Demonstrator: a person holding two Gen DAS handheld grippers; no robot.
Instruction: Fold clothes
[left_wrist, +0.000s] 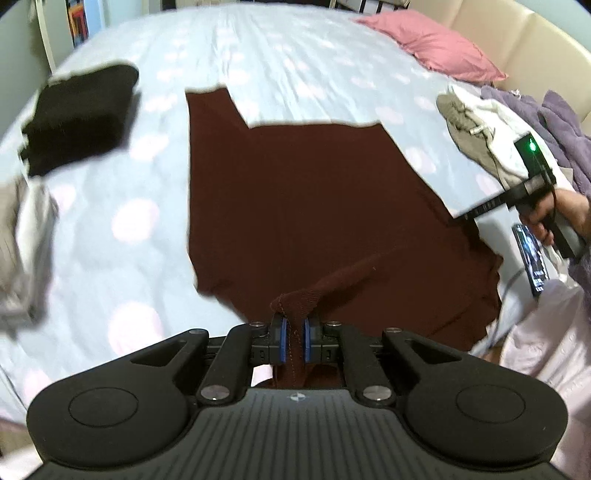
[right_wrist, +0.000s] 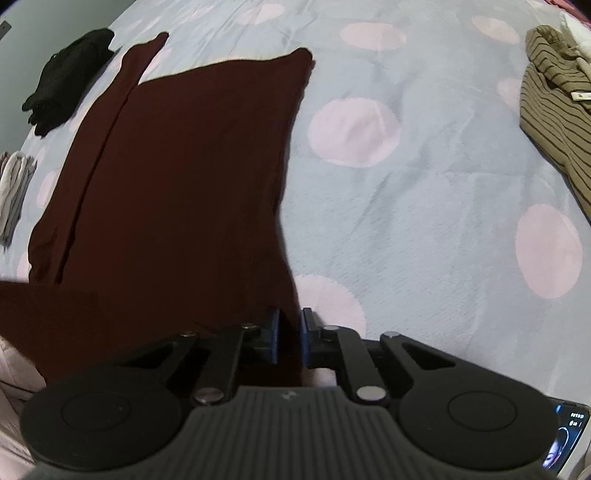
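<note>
A dark maroon garment (left_wrist: 295, 192) lies spread flat on the bed sheet (left_wrist: 288, 51), which is light blue with pink dots. My left gripper (left_wrist: 293, 326) is shut on a bunched fold of the garment's near edge and holds it raised off the bed. In the right wrist view the same garment (right_wrist: 177, 177) stretches away to the upper left, and my right gripper (right_wrist: 289, 332) is shut on its near right edge, with cloth filling the gap between the blue pads. The left wrist view also shows the right gripper (left_wrist: 467, 214) in a person's hand at the garment's right side.
A folded black garment (left_wrist: 81, 118) and a grey-white one (left_wrist: 26, 240) lie at the left. An olive striped garment (right_wrist: 554, 103), a purple blanket (left_wrist: 554, 122) and a pink pillow (left_wrist: 432, 44) sit at the right. A phone (left_wrist: 532, 258) rests near the bed's edge.
</note>
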